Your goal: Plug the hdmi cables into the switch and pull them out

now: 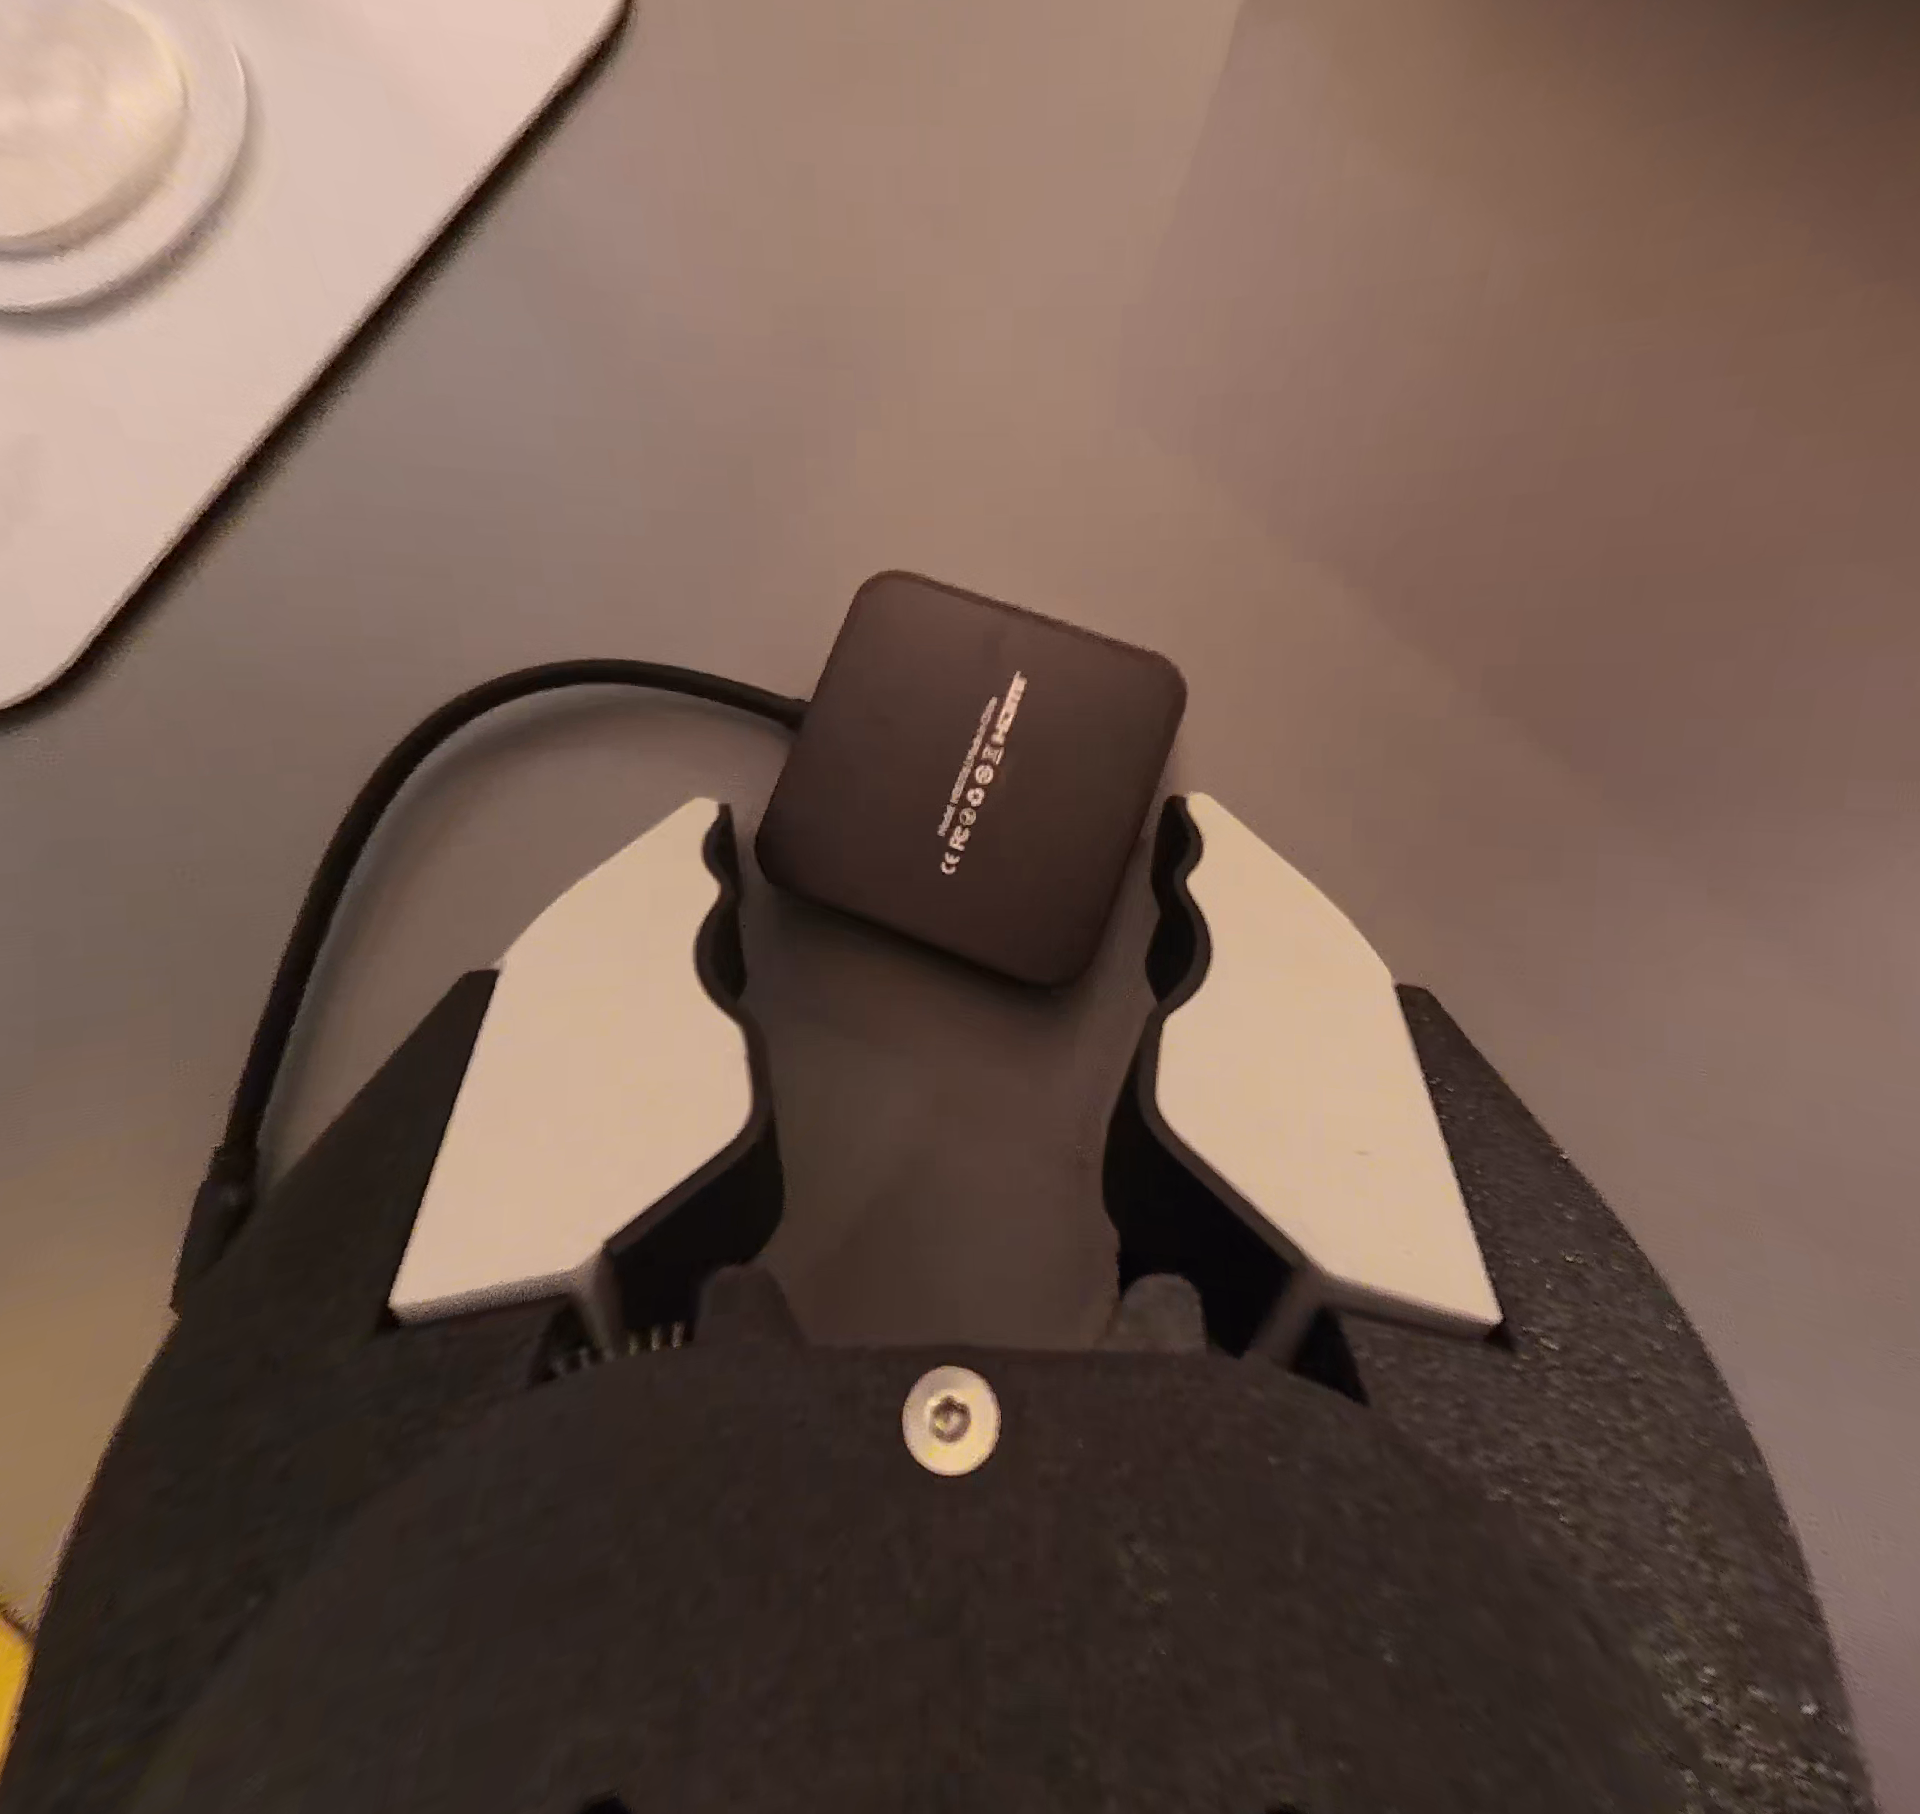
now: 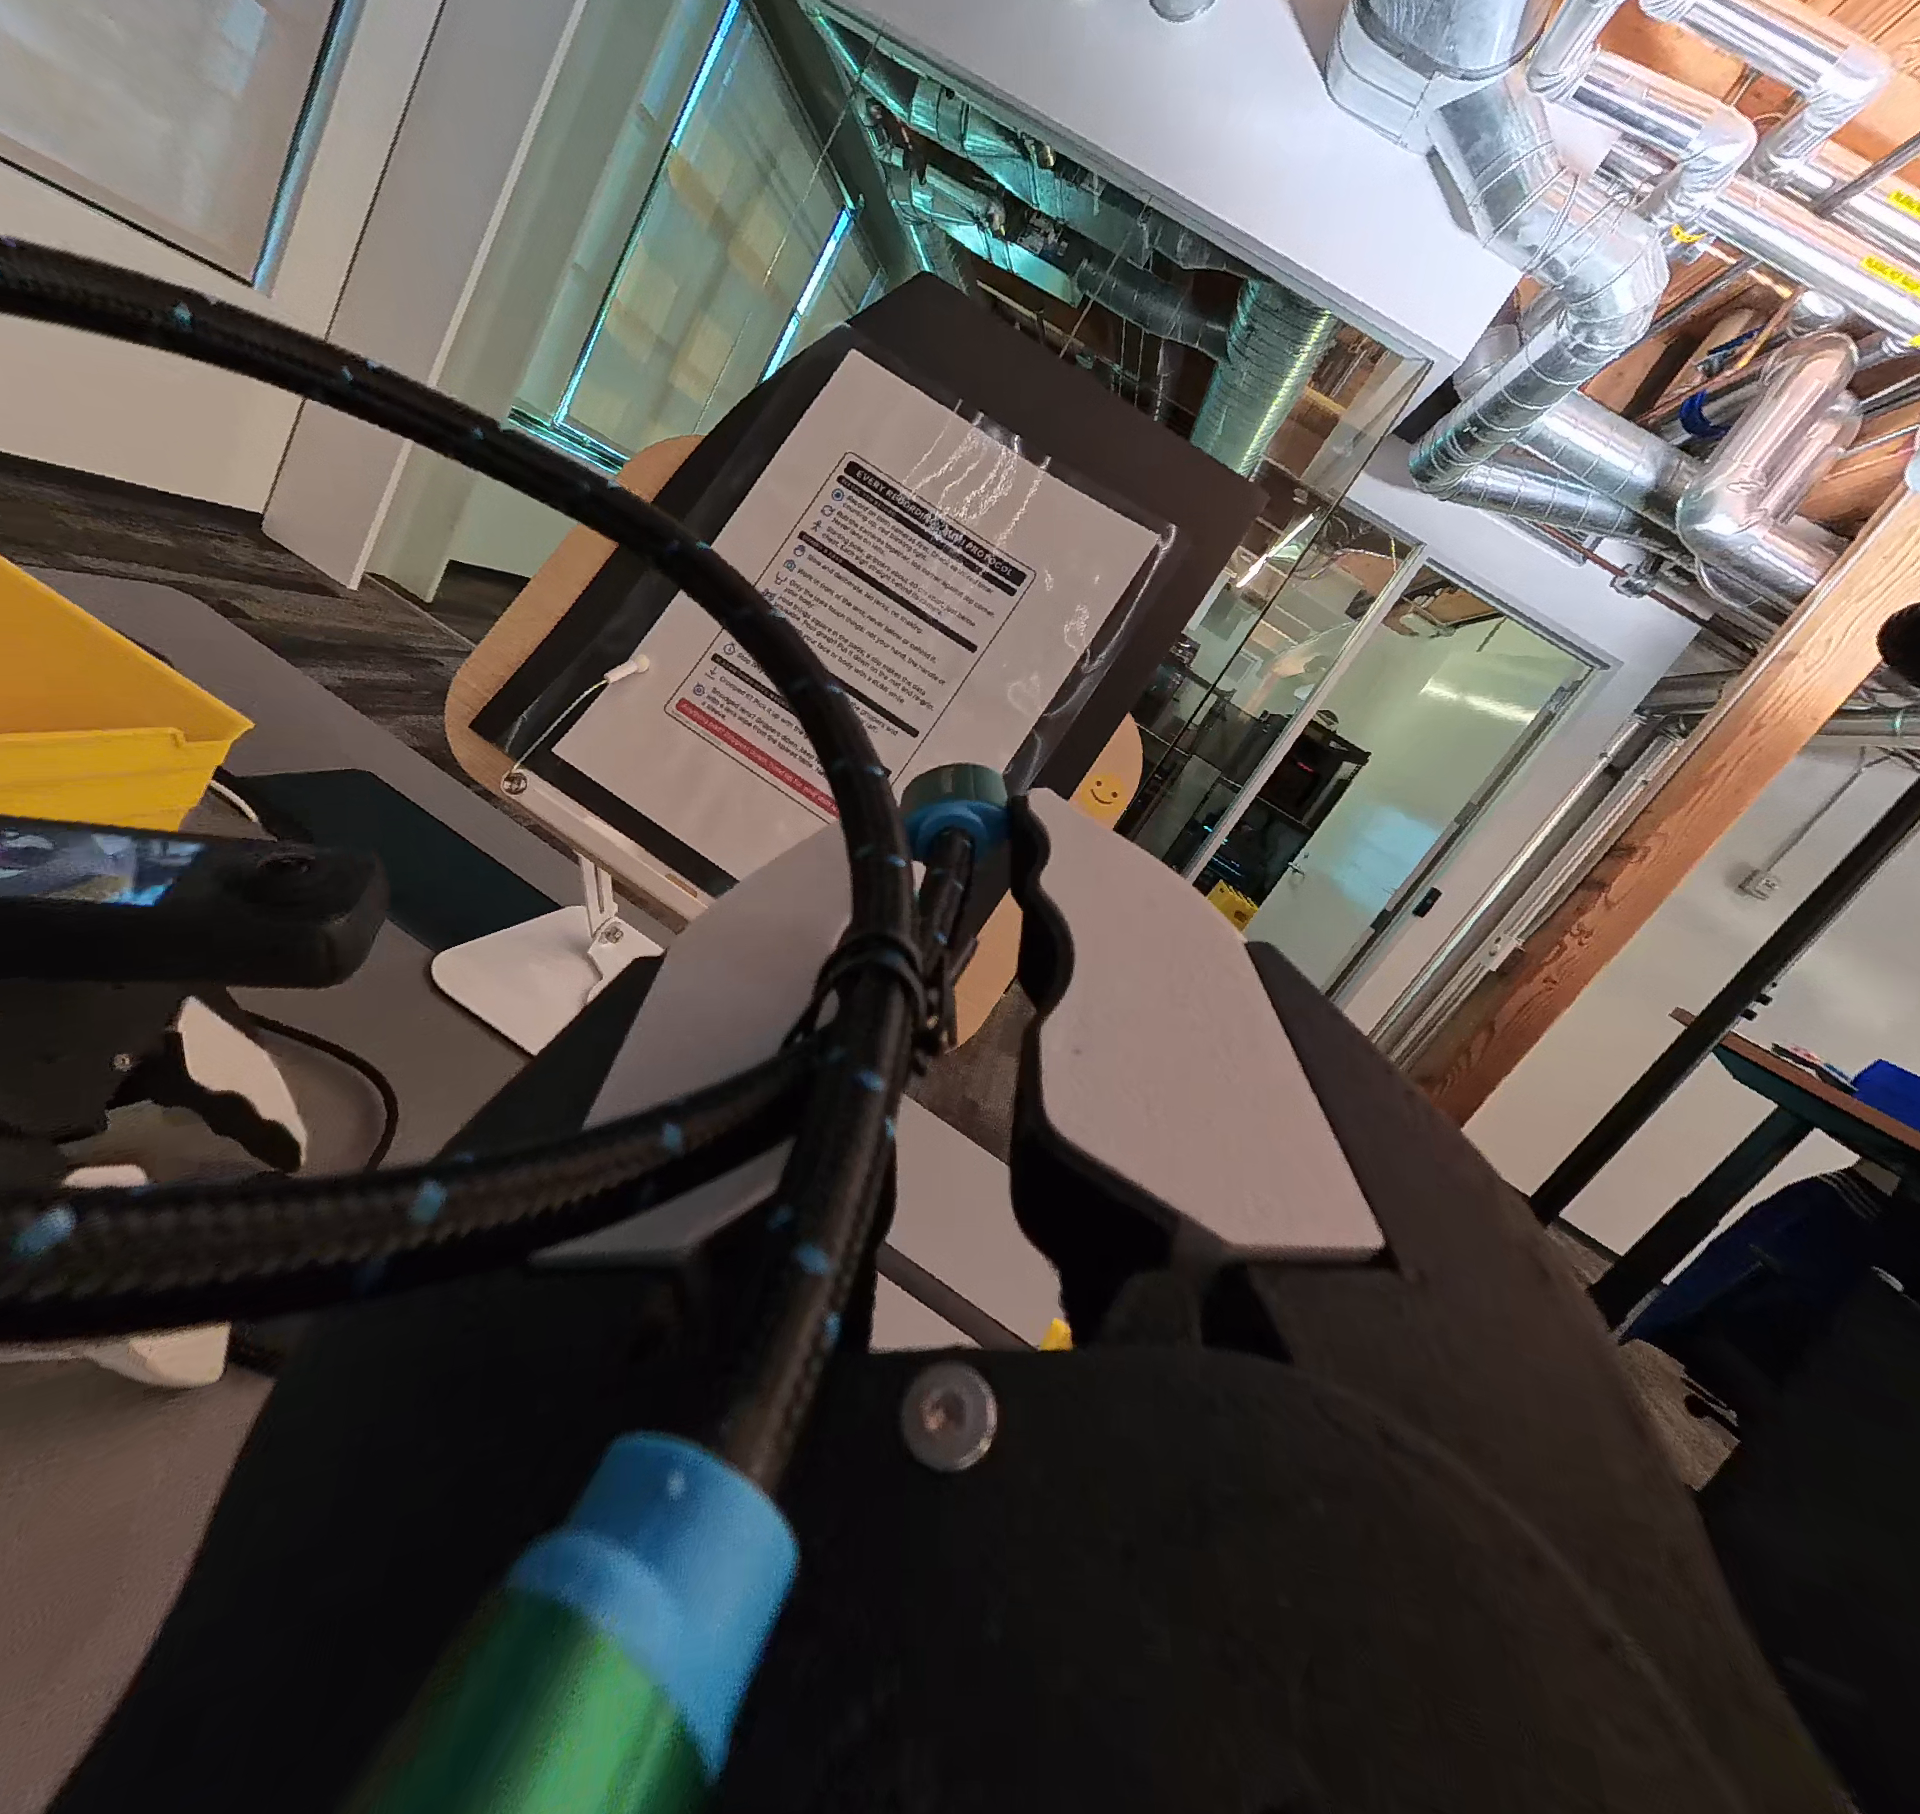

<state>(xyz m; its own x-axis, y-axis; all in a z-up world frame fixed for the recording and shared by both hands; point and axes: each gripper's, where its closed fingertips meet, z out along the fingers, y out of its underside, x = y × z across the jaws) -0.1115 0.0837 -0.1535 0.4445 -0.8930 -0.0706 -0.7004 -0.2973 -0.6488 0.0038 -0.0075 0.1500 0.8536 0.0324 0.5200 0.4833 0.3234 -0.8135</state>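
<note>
A grey tabletop (image 1: pixel 1351 414) fills the left wrist view; the right wrist view shows silver ceiling ducts (image 2: pixel 1558 154) at upper right. A white stand base (image 1: pixel 260 258) sits upper left. The left tool (image 1: pixel 951 808), wide open, straddles the black switch (image 1: pixel 971 777) at centre frame without touching it. The right tool (image 2: pixel 966 829) is closed on a coiled black cable (image 2: pixel 520 476), centre.
</note>
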